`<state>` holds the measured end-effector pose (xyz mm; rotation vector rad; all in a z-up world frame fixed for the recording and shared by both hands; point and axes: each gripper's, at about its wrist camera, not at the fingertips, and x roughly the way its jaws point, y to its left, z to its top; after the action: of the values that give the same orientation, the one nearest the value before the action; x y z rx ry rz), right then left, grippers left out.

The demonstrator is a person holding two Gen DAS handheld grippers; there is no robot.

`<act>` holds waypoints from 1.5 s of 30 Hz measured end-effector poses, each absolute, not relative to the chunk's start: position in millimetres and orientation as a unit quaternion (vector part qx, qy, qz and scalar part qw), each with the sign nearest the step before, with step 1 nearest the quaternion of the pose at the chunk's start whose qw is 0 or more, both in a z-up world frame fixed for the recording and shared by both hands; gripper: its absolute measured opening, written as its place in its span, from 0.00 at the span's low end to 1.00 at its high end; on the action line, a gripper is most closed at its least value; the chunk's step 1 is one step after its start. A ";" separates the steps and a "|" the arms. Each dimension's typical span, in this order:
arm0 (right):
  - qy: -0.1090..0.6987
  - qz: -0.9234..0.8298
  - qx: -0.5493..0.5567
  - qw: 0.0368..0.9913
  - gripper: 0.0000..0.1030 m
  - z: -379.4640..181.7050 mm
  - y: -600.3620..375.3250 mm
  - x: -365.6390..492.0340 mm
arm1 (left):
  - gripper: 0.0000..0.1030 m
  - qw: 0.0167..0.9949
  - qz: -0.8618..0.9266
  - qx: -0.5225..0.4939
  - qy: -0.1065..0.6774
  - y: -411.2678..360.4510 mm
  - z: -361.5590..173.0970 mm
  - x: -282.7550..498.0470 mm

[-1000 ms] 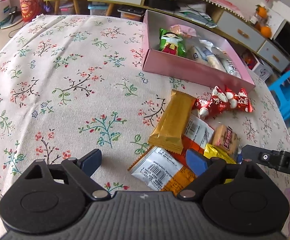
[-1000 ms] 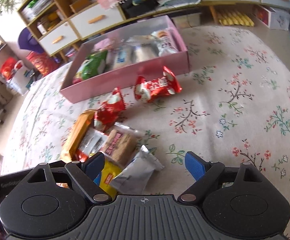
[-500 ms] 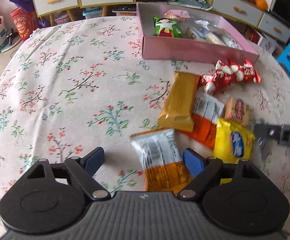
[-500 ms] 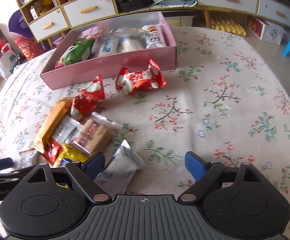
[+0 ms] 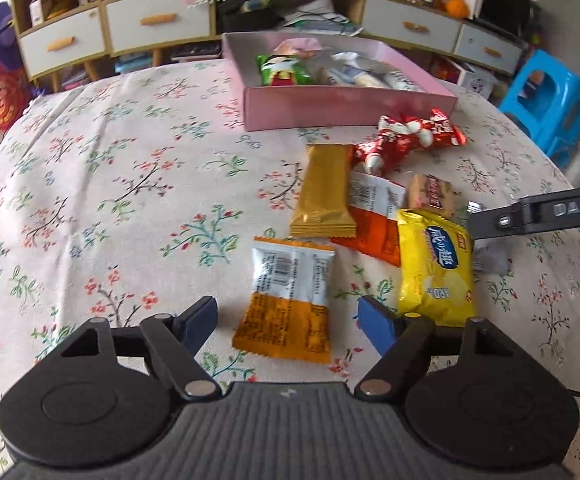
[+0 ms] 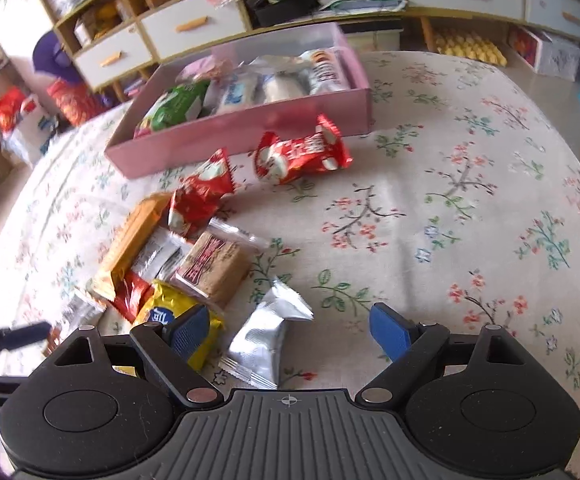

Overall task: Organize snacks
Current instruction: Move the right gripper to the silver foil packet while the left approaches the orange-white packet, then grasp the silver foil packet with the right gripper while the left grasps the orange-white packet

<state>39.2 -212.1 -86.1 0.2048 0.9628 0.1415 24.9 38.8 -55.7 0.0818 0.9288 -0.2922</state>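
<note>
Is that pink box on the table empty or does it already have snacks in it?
Partly filled. The pink box is open-topped, and a green packet and several white wrapped snacks lie inside; more snacks remain outside on the tablecloth.

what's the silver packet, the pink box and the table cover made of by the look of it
Silver packet: looks like metallised foil film, shiny and sharply creased, with crimped end seals.
Pink box: probably matte cardboard, with thin flat walls, crisp corners and no gloss.
Table cover: seems to be woven cloth with a printed floral pattern, dull, with soft wrinkles visible in the left wrist view.
</note>
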 end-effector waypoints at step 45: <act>0.408 0.156 -0.059 0.897 0.17 -75.3 -177.8 12.7 | 0.35 0.882 -0.152 0.028 0.445 43.4 -48.2 32.4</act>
<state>12.7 -177.8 -75.3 -0.1228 0.8460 0.3229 32.4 43.4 -48.2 0.0581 0.9272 -0.3159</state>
